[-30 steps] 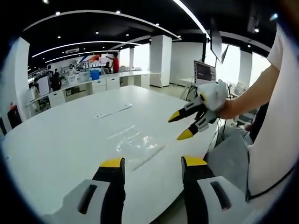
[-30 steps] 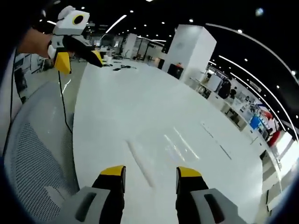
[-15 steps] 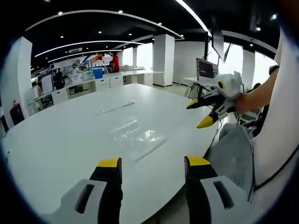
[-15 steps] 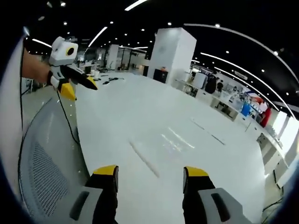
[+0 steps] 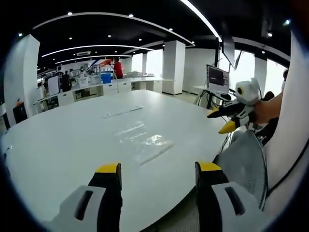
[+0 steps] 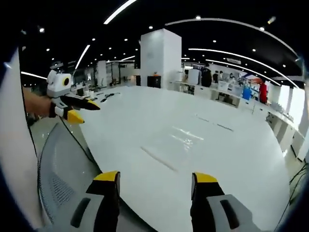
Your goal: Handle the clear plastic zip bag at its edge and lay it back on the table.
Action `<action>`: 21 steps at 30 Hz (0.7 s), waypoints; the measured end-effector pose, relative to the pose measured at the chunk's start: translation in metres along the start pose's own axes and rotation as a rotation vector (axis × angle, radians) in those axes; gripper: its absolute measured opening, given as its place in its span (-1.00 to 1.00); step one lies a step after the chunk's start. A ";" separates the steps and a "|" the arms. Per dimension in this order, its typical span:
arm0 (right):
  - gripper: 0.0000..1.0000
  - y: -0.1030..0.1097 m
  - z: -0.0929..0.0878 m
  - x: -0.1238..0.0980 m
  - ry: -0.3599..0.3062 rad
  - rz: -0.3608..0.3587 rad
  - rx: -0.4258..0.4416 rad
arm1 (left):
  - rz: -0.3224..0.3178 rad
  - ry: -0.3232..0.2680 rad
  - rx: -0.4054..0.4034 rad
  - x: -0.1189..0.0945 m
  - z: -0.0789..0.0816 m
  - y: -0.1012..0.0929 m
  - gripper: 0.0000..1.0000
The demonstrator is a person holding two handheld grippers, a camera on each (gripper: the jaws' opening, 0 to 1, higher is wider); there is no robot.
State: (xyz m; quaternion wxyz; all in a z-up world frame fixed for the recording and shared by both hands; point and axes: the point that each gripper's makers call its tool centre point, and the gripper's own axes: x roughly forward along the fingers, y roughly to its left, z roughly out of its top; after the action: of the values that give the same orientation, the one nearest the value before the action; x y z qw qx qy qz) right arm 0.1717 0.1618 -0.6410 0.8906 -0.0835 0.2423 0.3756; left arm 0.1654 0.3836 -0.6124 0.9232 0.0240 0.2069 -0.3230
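Seemingly done, the clear plastic zip bag lies flat on the round white table while both yellow-tipped grippers hang open-jawed and empty, well apart from it, so nothing remains but parking them.

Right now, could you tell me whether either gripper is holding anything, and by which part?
Nothing is held. The left gripper and right gripper are open, and the clear zip bag lies flat on the table.

The bag's far edge blurs into the table, outline unclear
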 end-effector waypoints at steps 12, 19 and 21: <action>0.25 0.021 -0.008 0.006 -0.012 0.027 0.075 | 0.019 -0.011 -0.043 -0.001 -0.015 -0.009 0.29; 0.30 0.027 -0.002 0.007 -0.024 0.035 0.083 | 0.058 -0.035 -0.057 -0.001 -0.020 -0.004 0.34; 0.33 0.031 -0.002 0.009 -0.026 0.044 0.092 | 0.065 -0.045 -0.062 -0.001 -0.022 -0.001 0.37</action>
State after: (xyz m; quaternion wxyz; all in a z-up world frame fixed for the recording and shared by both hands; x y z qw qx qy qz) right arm 0.1547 0.1886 -0.6458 0.8881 -0.0324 0.2495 0.3846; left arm 0.1563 0.3876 -0.6322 0.9380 -0.0055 0.1951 -0.2866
